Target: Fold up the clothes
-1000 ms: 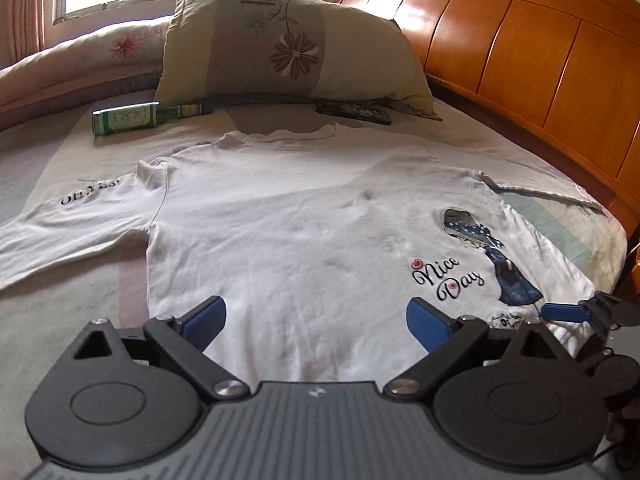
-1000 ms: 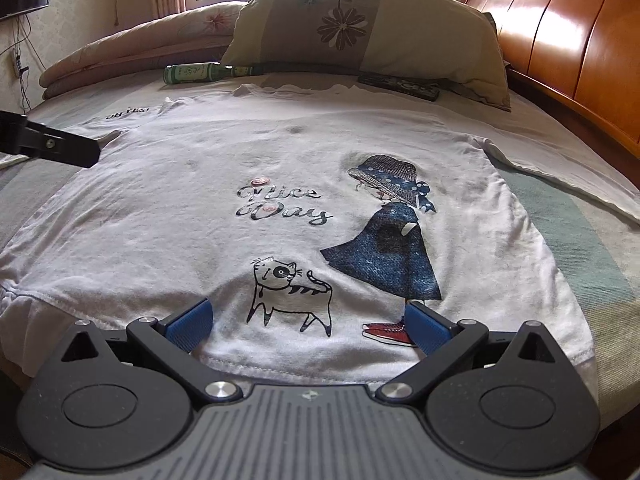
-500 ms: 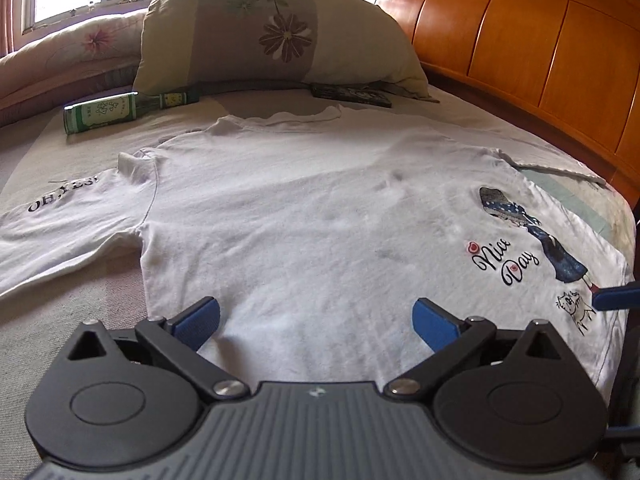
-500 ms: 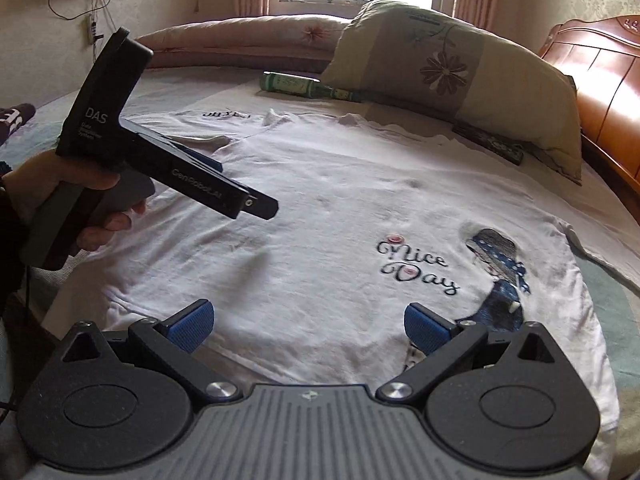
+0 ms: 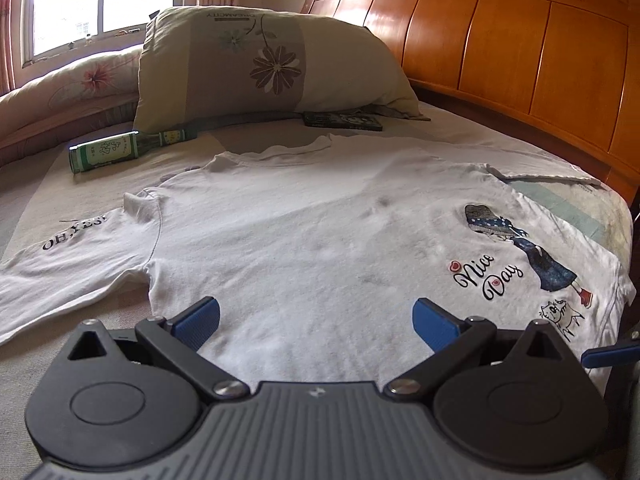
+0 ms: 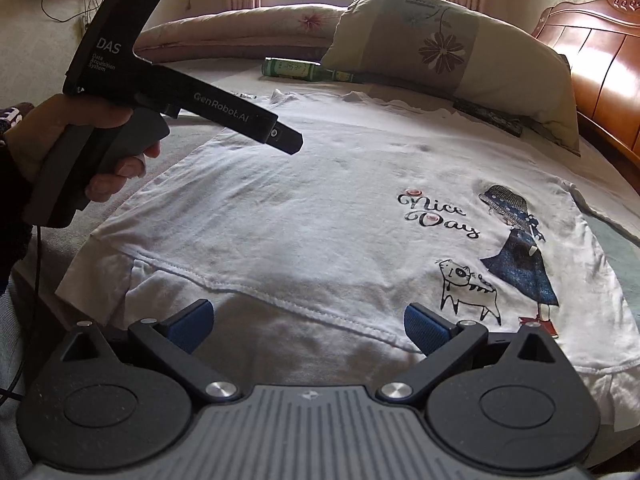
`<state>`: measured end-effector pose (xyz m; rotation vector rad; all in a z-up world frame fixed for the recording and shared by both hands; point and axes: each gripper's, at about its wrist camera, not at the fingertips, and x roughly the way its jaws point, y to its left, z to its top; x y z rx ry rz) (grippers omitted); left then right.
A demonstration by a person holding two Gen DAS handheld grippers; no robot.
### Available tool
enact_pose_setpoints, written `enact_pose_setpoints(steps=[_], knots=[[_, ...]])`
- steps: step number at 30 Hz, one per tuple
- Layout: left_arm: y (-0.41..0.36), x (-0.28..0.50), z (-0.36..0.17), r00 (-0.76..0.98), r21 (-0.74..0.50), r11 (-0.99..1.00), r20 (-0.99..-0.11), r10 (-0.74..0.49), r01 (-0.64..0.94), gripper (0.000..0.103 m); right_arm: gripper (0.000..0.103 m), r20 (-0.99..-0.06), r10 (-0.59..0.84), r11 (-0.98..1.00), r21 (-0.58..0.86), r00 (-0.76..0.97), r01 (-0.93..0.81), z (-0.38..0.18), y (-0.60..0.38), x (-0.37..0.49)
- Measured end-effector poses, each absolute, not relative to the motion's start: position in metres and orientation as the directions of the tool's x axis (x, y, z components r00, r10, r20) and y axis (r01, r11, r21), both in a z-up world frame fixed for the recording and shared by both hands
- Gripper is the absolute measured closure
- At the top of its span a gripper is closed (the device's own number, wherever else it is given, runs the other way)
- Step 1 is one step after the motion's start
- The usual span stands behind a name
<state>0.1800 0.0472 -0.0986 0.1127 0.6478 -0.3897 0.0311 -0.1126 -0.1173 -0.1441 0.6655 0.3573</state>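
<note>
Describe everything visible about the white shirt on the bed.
The white shirt is long-sleeved, of soft knit, and lies flat, face up and unfolded on the bed. Its front bears "Nice Day", a girl in a blue dress and a cat; one sleeve reads "OH,YES!". Faint grey smudges mark the chest. Neither open gripper touches it.

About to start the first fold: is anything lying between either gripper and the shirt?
Nothing visible. Both the left gripper and right gripper have open jaws over the white shirt; the bottle lies beyond its collar.

left sleeve (image 5: 48,280) cut off at frame edge, bottle (image 5: 108,152) label unreadable
</note>
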Motion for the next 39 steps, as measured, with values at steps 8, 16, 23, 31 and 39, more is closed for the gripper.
enact_pose_setpoints(steps=[8,16,23,31,39], knots=[[0.035,0.185,-0.104,0.710,-0.011,0.917,-0.628,-0.317,0.400,0.001,0.000,-0.624,0.162,0.978,-0.002,0.764,-0.208,-0.111,-0.159,0.096],[0.040,0.192,-0.103,0.713,-0.034,0.929,-0.631,-0.306,0.369,0.001,0.000,-0.699,0.145,0.987,0.050,0.700,-0.154,-0.126,-0.193,0.097],[0.041,0.198,-0.105,0.712,-0.048,0.936,-0.635,-0.298,0.349,0.001,0.000,-0.644,0.159,0.985,0.047,0.748,-0.169,-0.092,-0.206,0.197],[0.042,0.202,-0.108,0.704,-0.056,0.936,-0.644,-0.300,0.348,0.001,0.000,-0.700,0.167,0.983,0.065,0.695,-0.171,-0.120,-0.216,0.251],[0.038,0.195,-0.106,0.698,-0.008,0.920,-0.649,-0.303,0.392,0.001,0.000,-0.742,0.113,0.990,0.026,0.661,-0.139,-0.125,-0.253,0.190]])
